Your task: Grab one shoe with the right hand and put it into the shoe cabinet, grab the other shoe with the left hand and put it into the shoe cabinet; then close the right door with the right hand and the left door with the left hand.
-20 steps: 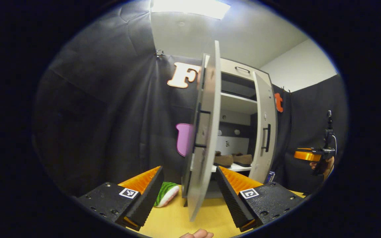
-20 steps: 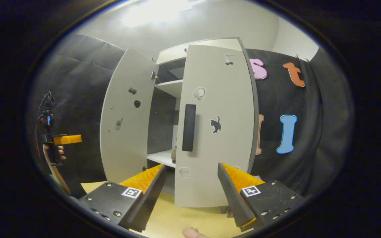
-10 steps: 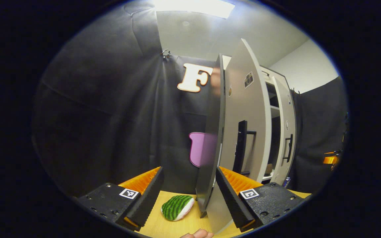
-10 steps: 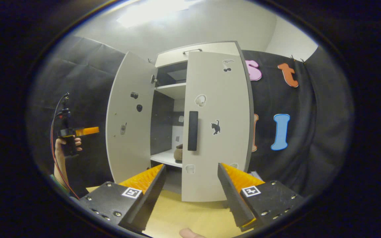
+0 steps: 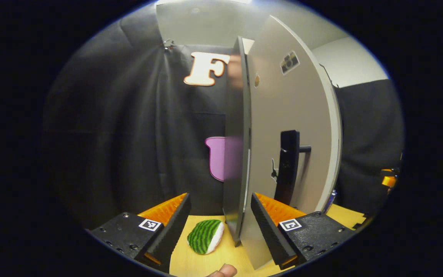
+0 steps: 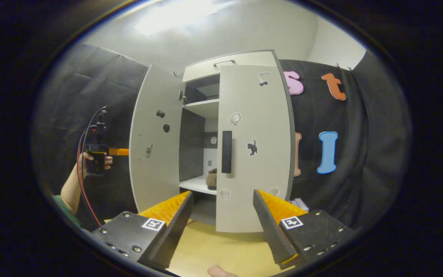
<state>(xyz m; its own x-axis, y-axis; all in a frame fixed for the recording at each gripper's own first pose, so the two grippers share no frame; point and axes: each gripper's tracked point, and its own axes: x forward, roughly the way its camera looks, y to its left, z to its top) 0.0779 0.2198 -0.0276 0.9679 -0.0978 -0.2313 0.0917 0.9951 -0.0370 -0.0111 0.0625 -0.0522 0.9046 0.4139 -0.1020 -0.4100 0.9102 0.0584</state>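
Note:
In the right gripper view the pale shoe cabinet [image 6: 229,63] stands ahead. Its right door [image 6: 260,173], with a black handle [image 6: 226,152], lies nearly flush. Its left door [image 6: 154,154] hangs ajar. One brown shoe [image 6: 210,179] shows on the shelf through the gap. My right gripper [image 6: 221,198] is open and empty, well short of the cabinet. A hand holds my left gripper [image 6: 117,152] against the left door's outer side. In the left gripper view the left door [image 5: 294,107] sits edge-on, its edge between the fingers of my open left gripper [image 5: 219,200].
A green striped watermelon toy [image 5: 205,236] lies on the yellow table [image 5: 190,265] just left of the door's edge. The door's black handle [image 5: 288,165] sticks out to the right. Black cloth walls surround the cabinet. A red cable hangs from the person's arm [image 6: 69,190].
The left door has swung further toward shut, hiding the shelf and shoes from the left gripper view. The left gripper followed it. The right gripper drew back slightly from the right door.

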